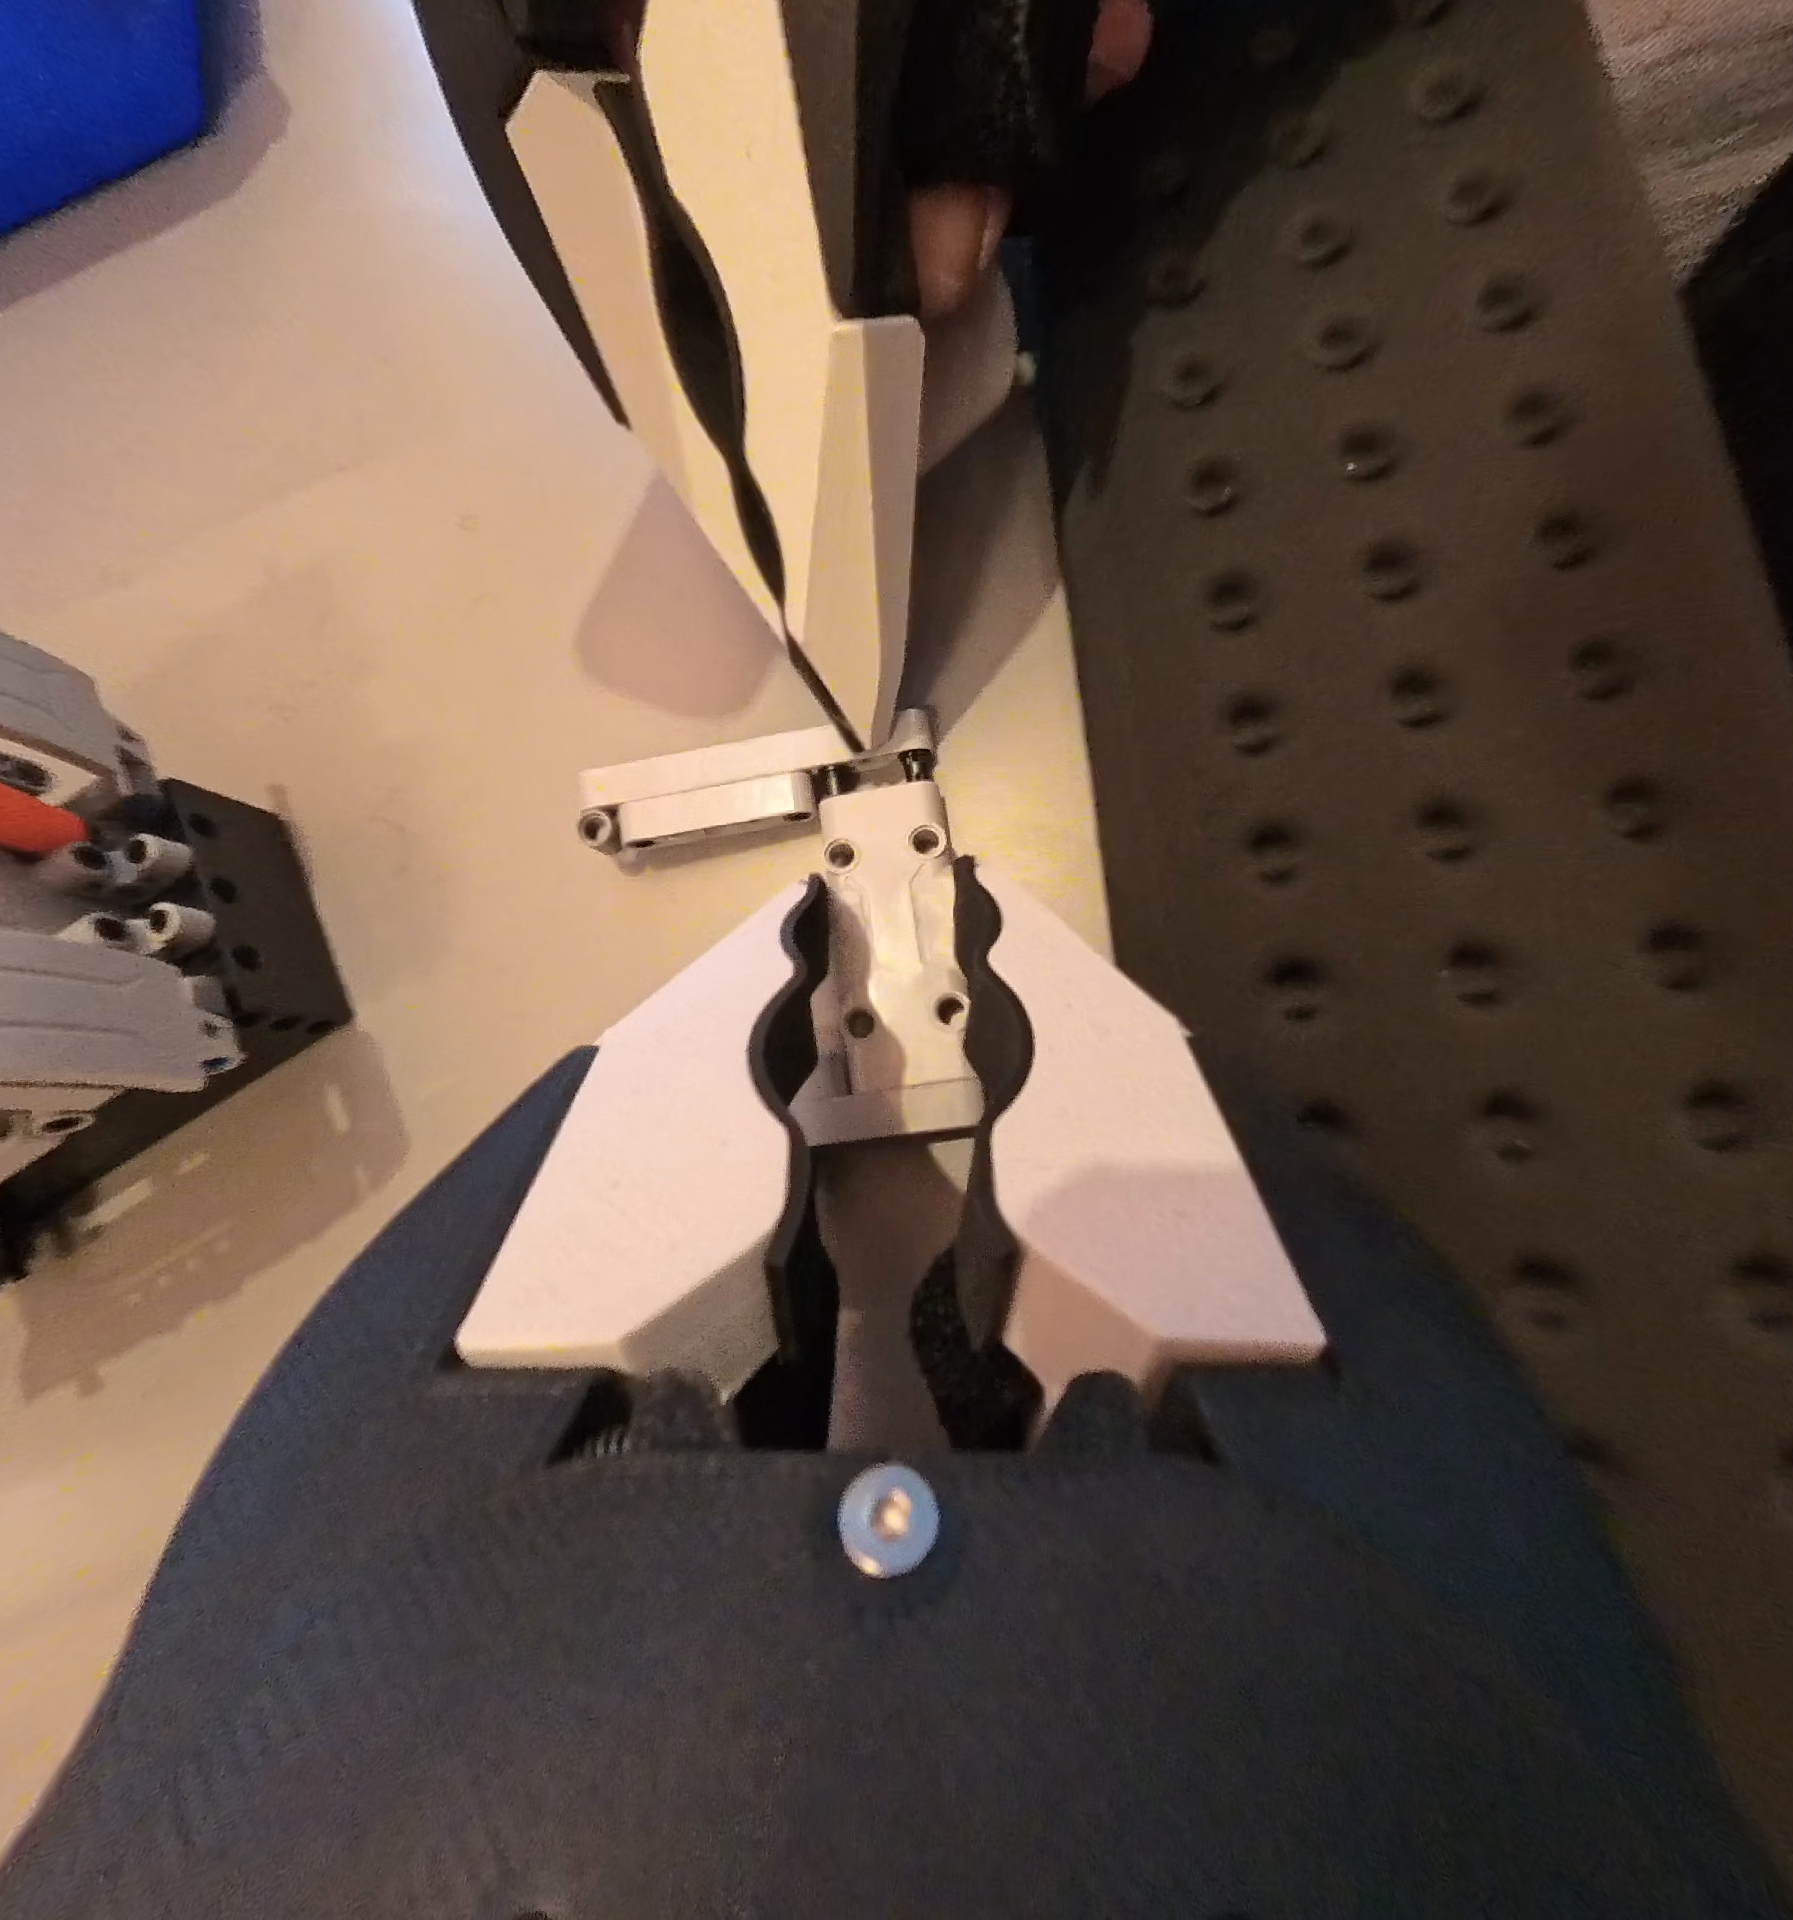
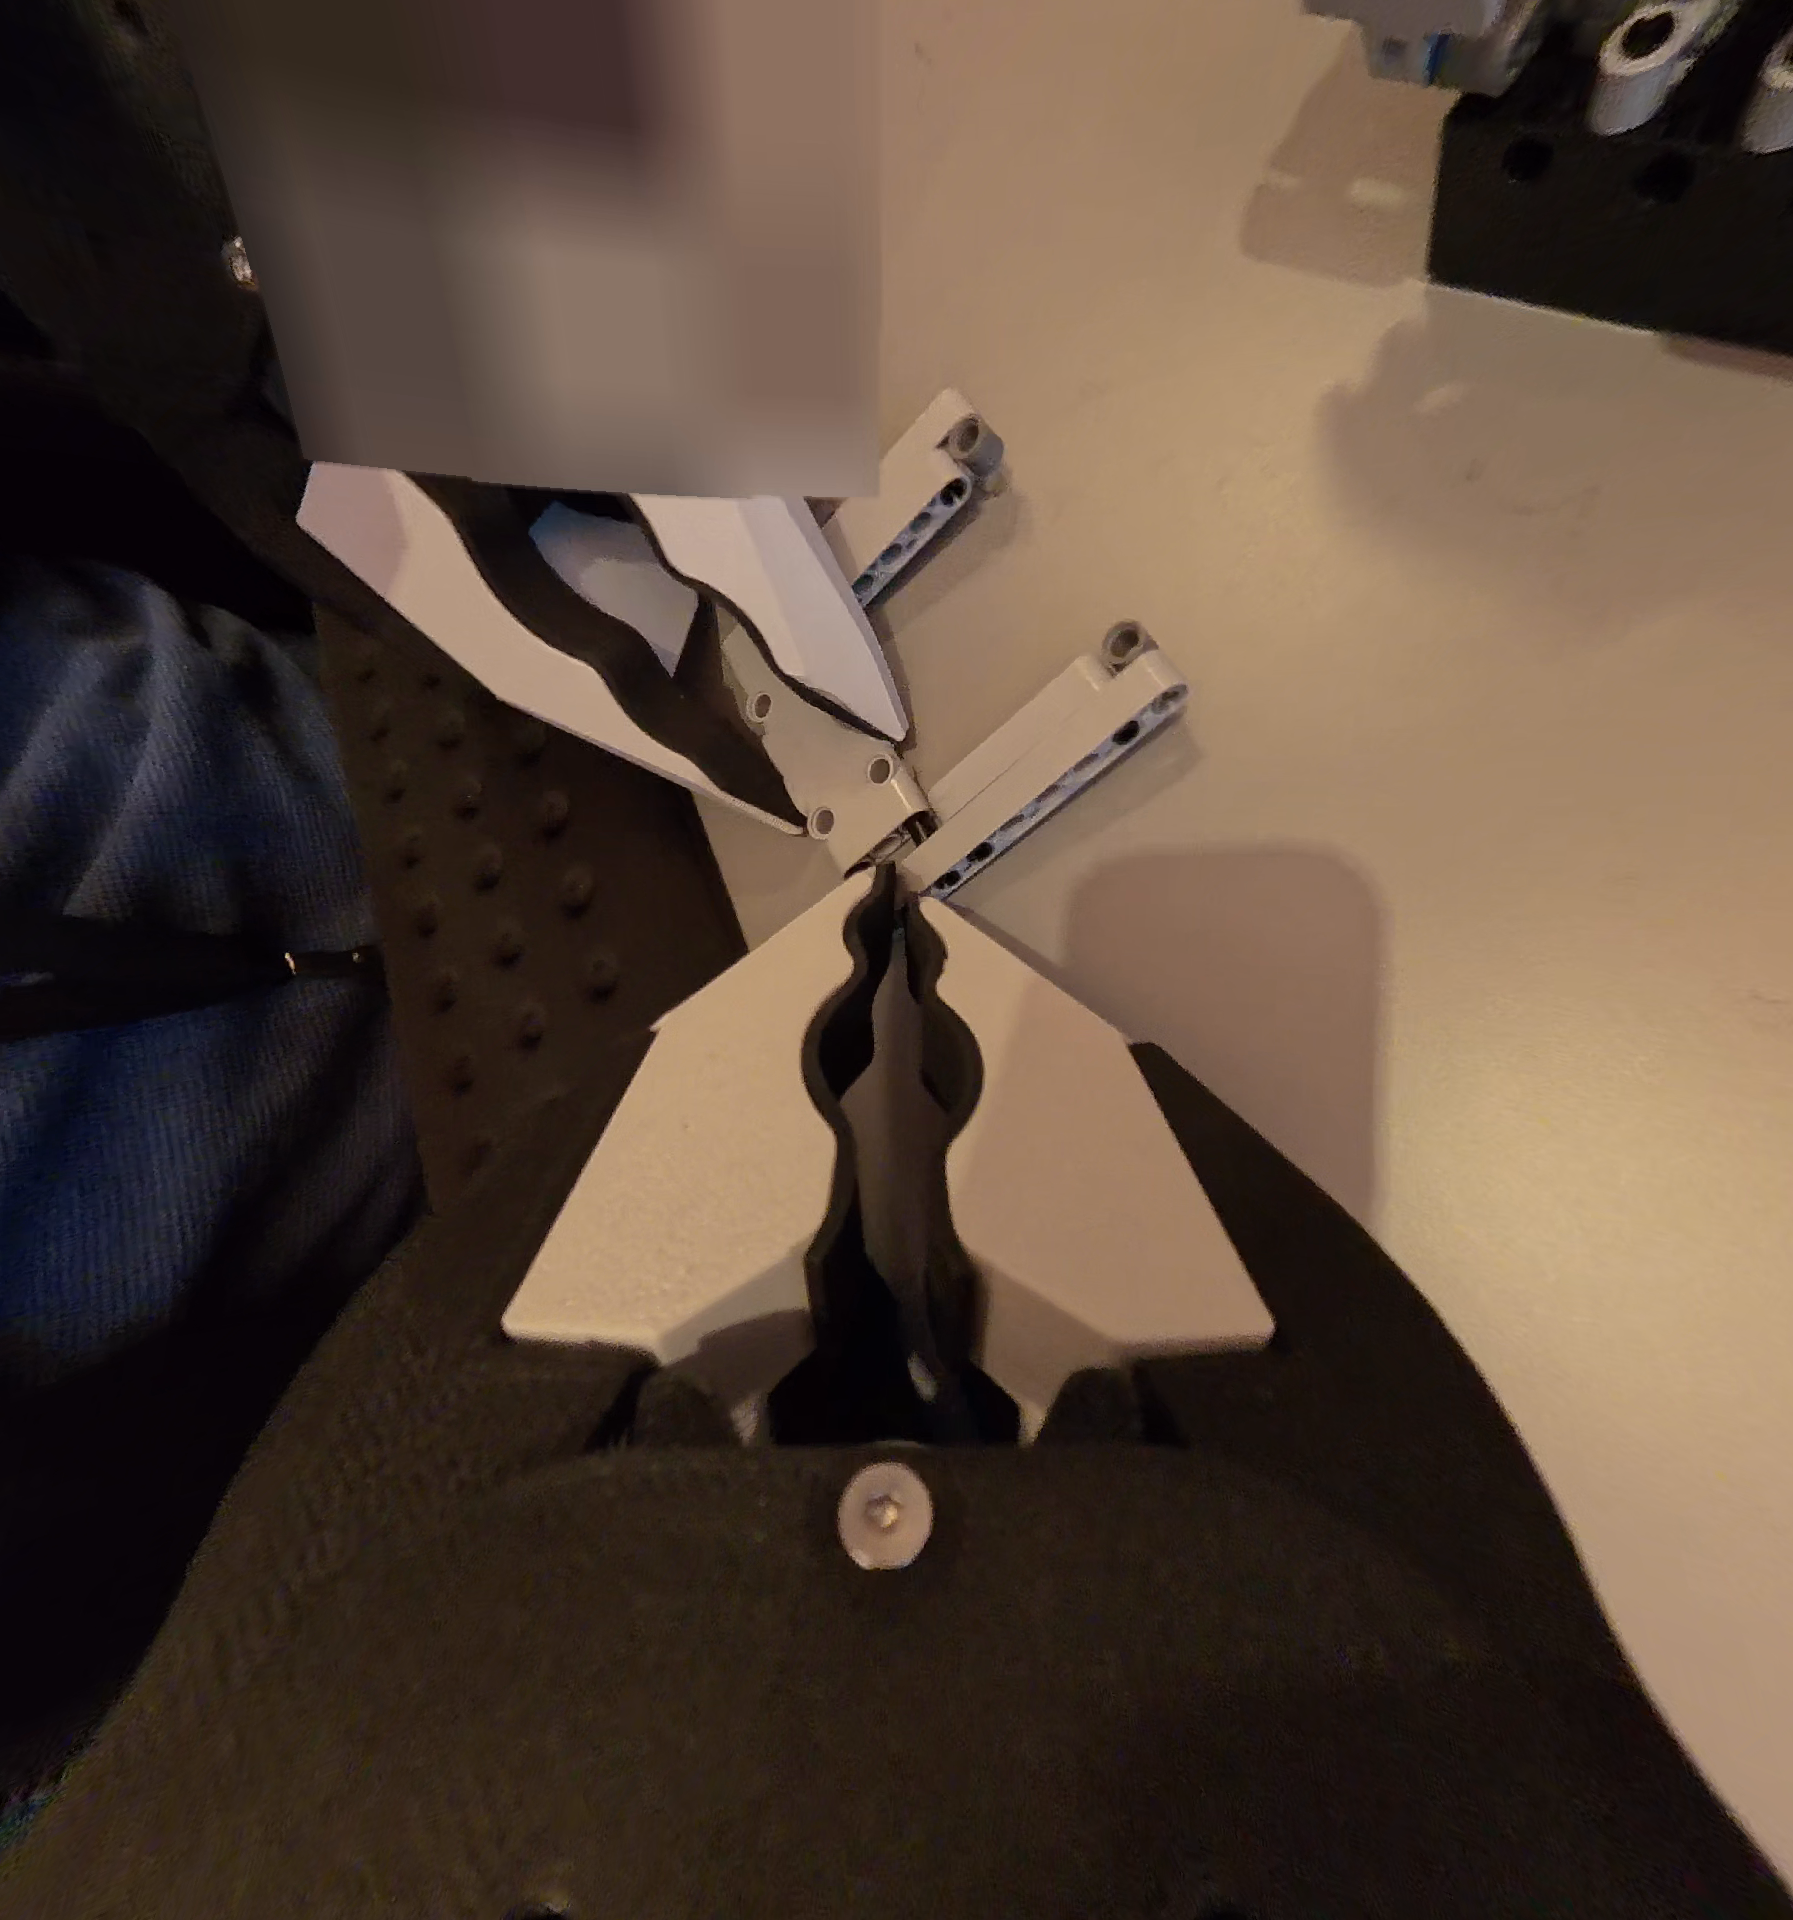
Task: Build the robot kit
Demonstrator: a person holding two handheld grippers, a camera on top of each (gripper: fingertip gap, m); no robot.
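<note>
At left on the cream table (image 1: 248, 520), one black-and-grey brick model (image 1: 92, 935); centre, left gripper (image 1: 890, 894) jaws clenched on one grey plastic housing block (image 1: 887, 966), steadying it; right gripper (image 2: 897, 899) jaws pinched tight at its joint with two grey perforated beams (image 2: 1048, 769).

A blurred patch is covering the left gripper's (image 2: 876, 774) body. The picture's edge is cutting off the black block (image 2: 1640, 208).

Dim, warm light — soft shadows, blurred edges.
</note>
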